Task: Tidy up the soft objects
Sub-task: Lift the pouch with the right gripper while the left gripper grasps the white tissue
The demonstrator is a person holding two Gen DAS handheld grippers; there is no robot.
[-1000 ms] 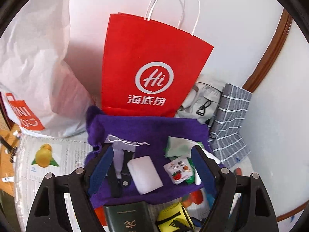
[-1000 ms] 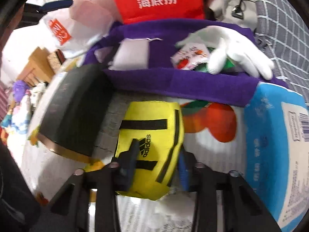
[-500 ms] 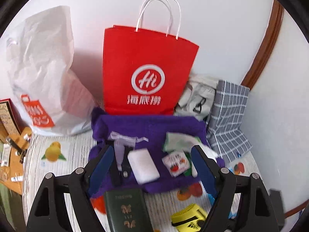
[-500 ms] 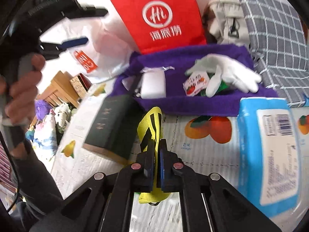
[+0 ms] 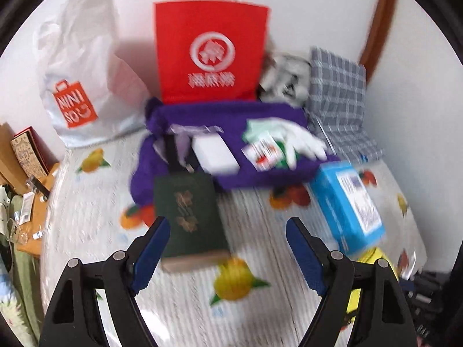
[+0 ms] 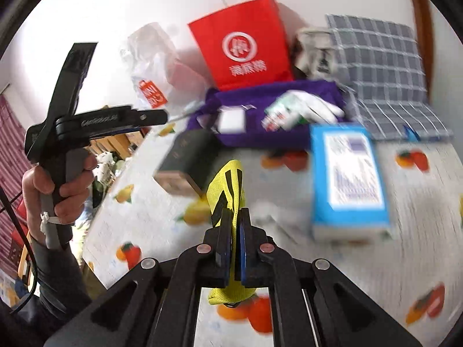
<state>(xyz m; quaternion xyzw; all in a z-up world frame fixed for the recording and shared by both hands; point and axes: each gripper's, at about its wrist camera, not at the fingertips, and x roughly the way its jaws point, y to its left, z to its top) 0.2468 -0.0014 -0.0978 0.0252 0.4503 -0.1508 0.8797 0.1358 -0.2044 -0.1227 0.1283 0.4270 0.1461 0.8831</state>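
My right gripper (image 6: 233, 214) is shut on a yellow pouch with black stripes (image 6: 228, 185) and holds it above the fruit-print tablecloth; the pouch also peeks out low right in the left wrist view (image 5: 369, 257). My left gripper (image 5: 228, 248) is open and empty, held above the cloth in front of a dark green book (image 5: 188, 208). A purple towel (image 5: 231, 115) lies at the back and carries a white glove (image 5: 301, 138), a white pad (image 5: 215, 156) and small sachets (image 5: 262, 153). A blue tissue pack (image 6: 347, 173) lies right of centre.
A red paper bag (image 5: 211, 55) and a white plastic bag (image 5: 84, 66) stand against the back wall. A grey checked cloth (image 5: 338, 101) lies at the back right. The table's left edge (image 5: 55, 190) drops to clutter. The left gripper, hand-held, shows in the right wrist view (image 6: 86, 121).
Both grippers have pulled back and up from the towel. The right gripper closed on the yellow pouch and lifted it off the cloth. Both views are motion-blurred now.
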